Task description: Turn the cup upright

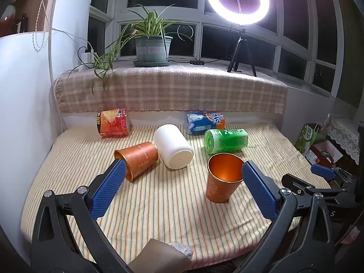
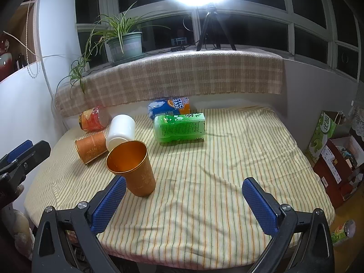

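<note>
An orange cup [image 1: 221, 179] stands upright on the striped cloth; it also shows in the right wrist view [image 2: 134, 167]. A second orange cup [image 1: 138, 159] lies on its side to its left, mouth toward me, also in the right wrist view [image 2: 92, 149]. A white cup [image 1: 174, 145] lies on its side against it, seen too in the right wrist view [image 2: 120, 130]. My left gripper [image 1: 182, 173] is open and empty, its left pad over the lying cup's rim. My right gripper [image 2: 184, 193] is open and empty, right of the upright cup.
A green bottle [image 1: 225, 141], a blue can [image 1: 204, 122] and a red can [image 1: 112, 124] lie at the back of the striped table [image 1: 159, 204]. Behind is a plaid-covered sill with a plant [image 1: 152, 45] and ring light [image 1: 237, 0]. Boxes [image 2: 336, 154] stand right of the table.
</note>
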A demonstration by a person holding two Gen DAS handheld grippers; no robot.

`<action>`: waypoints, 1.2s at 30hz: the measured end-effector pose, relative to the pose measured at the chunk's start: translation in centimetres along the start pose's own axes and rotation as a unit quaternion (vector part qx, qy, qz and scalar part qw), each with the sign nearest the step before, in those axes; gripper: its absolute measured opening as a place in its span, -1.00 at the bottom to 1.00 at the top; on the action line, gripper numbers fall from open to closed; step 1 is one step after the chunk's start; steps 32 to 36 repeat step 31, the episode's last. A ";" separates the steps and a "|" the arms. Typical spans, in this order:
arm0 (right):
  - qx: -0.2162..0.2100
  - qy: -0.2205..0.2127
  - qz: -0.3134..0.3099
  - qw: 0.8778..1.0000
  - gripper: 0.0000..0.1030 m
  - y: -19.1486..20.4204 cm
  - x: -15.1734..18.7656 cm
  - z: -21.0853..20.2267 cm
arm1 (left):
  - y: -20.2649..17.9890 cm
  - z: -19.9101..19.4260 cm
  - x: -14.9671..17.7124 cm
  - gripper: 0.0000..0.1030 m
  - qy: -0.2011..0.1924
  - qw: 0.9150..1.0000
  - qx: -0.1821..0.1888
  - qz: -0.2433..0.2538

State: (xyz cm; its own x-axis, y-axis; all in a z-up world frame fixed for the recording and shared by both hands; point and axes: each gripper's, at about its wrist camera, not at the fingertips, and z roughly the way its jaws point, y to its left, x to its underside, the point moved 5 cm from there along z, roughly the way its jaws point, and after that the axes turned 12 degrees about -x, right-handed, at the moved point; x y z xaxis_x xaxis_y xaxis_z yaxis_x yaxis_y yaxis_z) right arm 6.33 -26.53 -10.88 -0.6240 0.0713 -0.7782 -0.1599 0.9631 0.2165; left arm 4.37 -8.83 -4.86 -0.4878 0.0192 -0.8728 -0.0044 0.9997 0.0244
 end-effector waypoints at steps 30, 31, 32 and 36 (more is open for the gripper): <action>-0.011 0.020 0.001 1.000 0.99 0.4 0.6 1.4 | 0.7 0.6 0.2 1.00 0.012 1.000 -0.012 0.001; -0.011 0.020 0.001 1.000 0.99 0.4 0.6 1.4 | 0.7 0.7 0.2 1.00 0.012 1.000 -0.014 0.002; -0.011 0.020 0.001 1.000 0.99 0.4 0.6 1.4 | 0.7 0.7 0.2 1.00 0.012 1.000 -0.014 0.002; -0.011 0.020 0.001 1.000 0.99 0.4 0.6 1.4 | 0.7 0.7 0.2 1.00 0.012 1.000 -0.014 0.002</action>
